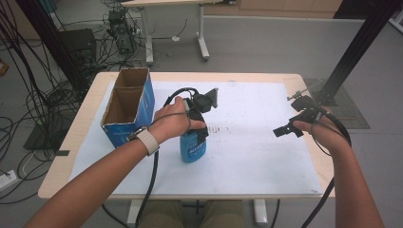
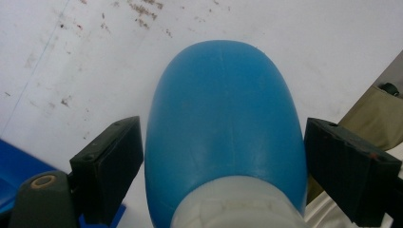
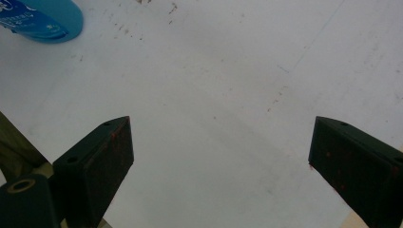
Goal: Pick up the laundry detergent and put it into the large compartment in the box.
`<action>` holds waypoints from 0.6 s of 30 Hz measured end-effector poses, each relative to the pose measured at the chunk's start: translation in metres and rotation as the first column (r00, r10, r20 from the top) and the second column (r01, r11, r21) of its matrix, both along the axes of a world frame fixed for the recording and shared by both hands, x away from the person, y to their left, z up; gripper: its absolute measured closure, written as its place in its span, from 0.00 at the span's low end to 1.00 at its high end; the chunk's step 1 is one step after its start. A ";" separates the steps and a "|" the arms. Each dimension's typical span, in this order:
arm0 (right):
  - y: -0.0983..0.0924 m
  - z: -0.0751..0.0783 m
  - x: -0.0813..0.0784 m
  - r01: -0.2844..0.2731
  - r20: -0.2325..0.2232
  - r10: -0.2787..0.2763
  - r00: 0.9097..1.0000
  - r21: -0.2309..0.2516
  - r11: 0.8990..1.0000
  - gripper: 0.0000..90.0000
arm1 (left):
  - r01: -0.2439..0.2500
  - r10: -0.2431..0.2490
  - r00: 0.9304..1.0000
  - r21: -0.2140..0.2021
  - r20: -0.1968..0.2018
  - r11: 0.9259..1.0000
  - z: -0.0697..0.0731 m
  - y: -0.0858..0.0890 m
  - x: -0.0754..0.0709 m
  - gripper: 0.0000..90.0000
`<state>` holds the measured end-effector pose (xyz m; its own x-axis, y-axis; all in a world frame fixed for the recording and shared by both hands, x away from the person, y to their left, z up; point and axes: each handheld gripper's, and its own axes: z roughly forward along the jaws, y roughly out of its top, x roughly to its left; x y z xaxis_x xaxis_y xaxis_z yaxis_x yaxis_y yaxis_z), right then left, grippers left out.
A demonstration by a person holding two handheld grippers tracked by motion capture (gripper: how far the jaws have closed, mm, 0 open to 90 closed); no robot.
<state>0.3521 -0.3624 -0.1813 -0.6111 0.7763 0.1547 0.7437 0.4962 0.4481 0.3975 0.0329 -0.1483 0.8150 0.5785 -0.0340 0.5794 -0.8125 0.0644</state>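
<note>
**Left gripper straddling the blue bottle's shoulder**

The blue bottle (image 1: 193, 147) is standing upright on the white table (image 1: 256, 156), a little left of centre and toward the near side, just right of the open cardboard box (image 1: 127, 107). The left gripper (image 2: 223, 156) is coming down over it from above, its jaws sitting on either side of the rounded shoulder; the left jaw is nearly touching the plastic, the right jaw is standing slightly off, so nothing is being pinched yet. The right gripper (image 3: 218, 156) is hanging spread wide over bare table at the right, holding nothing.

The bottle is looking like smooth, glossy plastic, probably stiff but slippery, and its shoulder is curving away under the pads, so a squeeze there is likely sliding upward. Whether it is full I cannot tell. A better hold is probably lower on the straighter body, or just under the white cap (image 2: 233, 204).

The box wall is standing close on the left; the middle and right of the table are offering open room, with the near edge not far off.
</note>
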 end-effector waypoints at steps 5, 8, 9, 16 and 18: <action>0.001 -0.001 0.001 -0.004 -0.001 0.004 1.000 0.002 1.000 0.08 | 0.003 -0.003 1.000 0.009 0.008 1.000 -0.002 -0.002 -0.002 0.18; 0.001 -0.001 0.000 -0.006 0.001 0.006 1.000 0.002 1.000 0.08 | 0.005 -0.005 1.000 0.012 0.008 1.000 -0.003 -0.003 -0.002 0.18; 0.002 0.000 0.001 -0.007 0.001 0.007 1.000 0.001 1.000 0.08 | 0.003 -0.003 1.000 0.012 0.007 1.000 -0.003 -0.003 -0.002 0.19; 0.002 0.000 0.001 -0.008 0.002 0.008 1.000 0.002 1.000 0.08 | 0.004 -0.004 1.000 0.010 0.008 1.000 -0.003 -0.002 -0.002 0.23; 0.002 0.000 0.001 -0.008 0.001 0.008 1.000 0.002 1.000 0.08 | 0.003 -0.003 1.000 0.010 0.010 1.000 -0.003 -0.002 -0.003 0.23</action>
